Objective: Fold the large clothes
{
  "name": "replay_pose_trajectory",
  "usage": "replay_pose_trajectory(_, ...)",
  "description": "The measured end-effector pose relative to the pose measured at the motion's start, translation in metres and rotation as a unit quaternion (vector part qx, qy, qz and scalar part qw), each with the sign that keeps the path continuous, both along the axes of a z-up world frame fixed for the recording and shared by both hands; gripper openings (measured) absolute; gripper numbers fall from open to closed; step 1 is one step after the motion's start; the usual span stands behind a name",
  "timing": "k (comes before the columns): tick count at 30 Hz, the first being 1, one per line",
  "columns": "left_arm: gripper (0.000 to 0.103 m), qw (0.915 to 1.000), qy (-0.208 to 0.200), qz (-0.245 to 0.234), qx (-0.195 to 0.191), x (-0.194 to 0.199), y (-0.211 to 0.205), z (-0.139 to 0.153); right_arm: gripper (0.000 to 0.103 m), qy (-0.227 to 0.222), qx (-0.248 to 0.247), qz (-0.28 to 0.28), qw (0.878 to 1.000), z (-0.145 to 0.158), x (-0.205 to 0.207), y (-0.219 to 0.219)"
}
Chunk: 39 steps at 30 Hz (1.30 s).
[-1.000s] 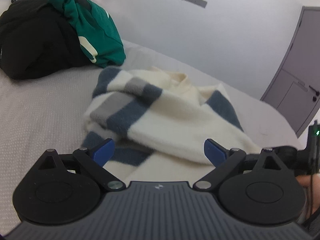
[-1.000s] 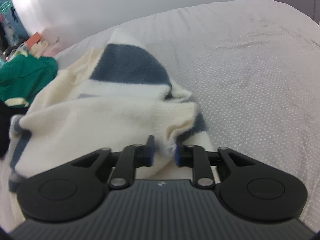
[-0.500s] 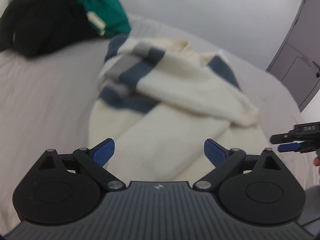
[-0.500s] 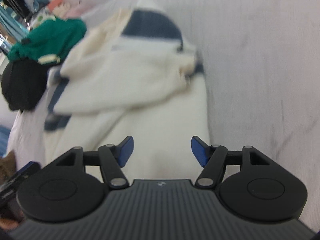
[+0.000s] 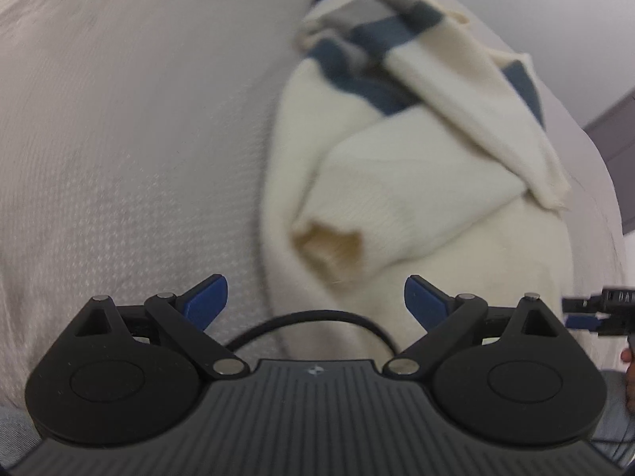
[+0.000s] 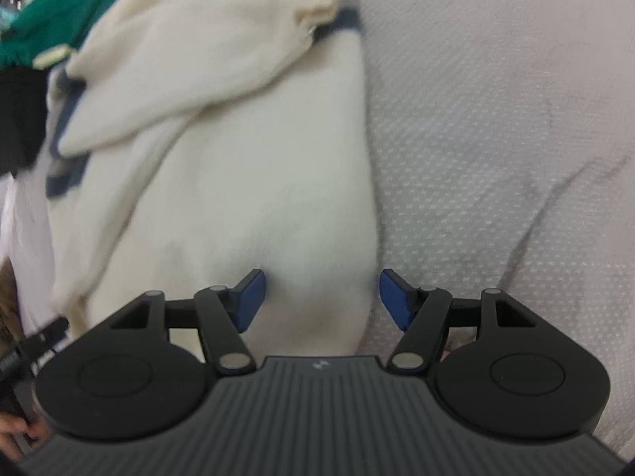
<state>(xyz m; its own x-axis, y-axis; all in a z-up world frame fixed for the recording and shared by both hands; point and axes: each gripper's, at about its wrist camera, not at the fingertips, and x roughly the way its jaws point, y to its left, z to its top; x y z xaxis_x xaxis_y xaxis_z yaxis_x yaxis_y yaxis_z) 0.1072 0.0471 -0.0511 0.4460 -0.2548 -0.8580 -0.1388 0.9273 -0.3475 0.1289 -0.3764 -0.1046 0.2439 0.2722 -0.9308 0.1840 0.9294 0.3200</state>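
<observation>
Grey bedspread | cream sweater | left tool wide, low | right tool wide, low

A pale grey dotted bedspread fills most of the frame, with green clothing and a black garment at upper left.

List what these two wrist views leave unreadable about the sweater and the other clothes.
- Sweater hem: in both views the gripper bodies cover its near edge.
- Sleeve cuff, left view: motion blur hides whether it lies flat.
- Sweater collar: cut off by the top edge in the right view.
- Green garment, right view: cropped at the left edge and blurred, type unclear.
- Black garment: only a dark sliver at the left edge.
</observation>
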Motion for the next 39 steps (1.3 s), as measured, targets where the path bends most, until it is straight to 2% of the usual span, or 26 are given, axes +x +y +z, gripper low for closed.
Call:
replay_pose_trajectory(4, 0.097, 0.9993, 0.012, 0.019, -0.029, -0.001, 0.012, -0.005, 0.068, 0.021, 0.000, 0.017, 1.000, -0.012, 0.002, 0.013)
replay_pose_trajectory(6, 0.097, 0.9985, 0.010, 0.018, -0.051, -0.005, 0.018, -0.005, 0.068, 0.019, 0.017, 0.032, 0.999, -0.014, 0.002, 0.020)
replay_pose_trajectory(10, 0.086, 0.9959, 0.014, 0.010, -0.089, -0.010, 0.020, -0.007, 0.067, -0.008, 0.063, 0.057, 0.996, -0.008, -0.006, 0.026)
replay_pose_trajectory(15, 0.080, 0.9920, 0.034, 0.008, -0.121, -0.012, 0.022, -0.014, 0.067, -0.038, 0.123, 0.111, 0.985, -0.002, -0.021, 0.045)
replay_pose_trajectory(17, 0.073, 0.9897, 0.049, 0.012, -0.134, -0.011, 0.025, -0.019, 0.065, -0.028, 0.118, 0.124, 0.985, -0.007, -0.024, 0.054)
replay_pose_trajectory(18, 0.066, 0.9891, 0.054, 0.008, -0.136, -0.010, 0.024, -0.021, 0.065, -0.013, 0.109, 0.132, 0.985, -0.012, -0.026, 0.061)
replay_pose_trajectory(22, 0.065, 0.9894, 0.051, 0.001, -0.136, -0.011, 0.023, -0.020, 0.055, 0.024, 0.057, 0.145, 0.988, -0.023, -0.025, 0.079)
replay_pose_trajectory(28, 0.065, 0.9897, 0.055, 0.020, -0.131, -0.005, 0.023, -0.024, 0.050, 0.022, 0.013, 0.160, 0.987, -0.032, -0.027, 0.112)
replay_pose_trajectory(30, 0.065, 0.9893, 0.061, 0.023, -0.130, -0.001, 0.020, -0.026, 0.044, 0.017, 0.002, 0.165, 0.986, -0.035, -0.027, 0.124)
replay_pose_trajectory(32, 0.065, 0.9897, 0.065, 0.024, -0.126, 0.003, 0.015, -0.028, 0.027, 0.005, -0.006, 0.163, 0.987, -0.033, -0.031, 0.131)
replay_pose_trajectory(33, 0.063, 0.9903, 0.065, 0.023, -0.121, 0.005, 0.012, -0.027, 0.023, -0.002, -0.005, 0.160, 0.987, -0.030, -0.033, 0.132)
replay_pose_trajectory(34, 0.049, 0.9908, 0.065, 0.022, -0.117, 0.005, 0.010, -0.027, 0.019, -0.011, -0.002, 0.155, 0.988, -0.027, -0.035, 0.131)
replay_pose_trajectory(35, 0.040, 0.9915, 0.067, 0.024, -0.109, 0.006, 0.009, -0.025, 0.018, -0.021, 0.005, 0.148, 0.989, -0.024, -0.037, 0.129)
replay_pose_trajectory(36, 0.024, 0.9912, 0.068, 0.028, -0.110, 0.006, 0.010, -0.024, 0.017, -0.033, 0.012, 0.141, 0.989, -0.017, -0.039, 0.125)
replay_pose_trajectory(37, 0.016, 0.9898, 0.068, 0.033, -0.121, 0.005, 0.013, -0.022, 0.017, -0.045, 0.021, 0.132, 0.990, -0.010, -0.042, 0.121)
replay_pose_trajectory(39, 0.014, 0.9847, 0.061, 0.049, -0.156, 0.002, 0.023, -0.014, 0.016, -0.068, 0.047, 0.111, 0.990, 0.004, -0.047, 0.111)
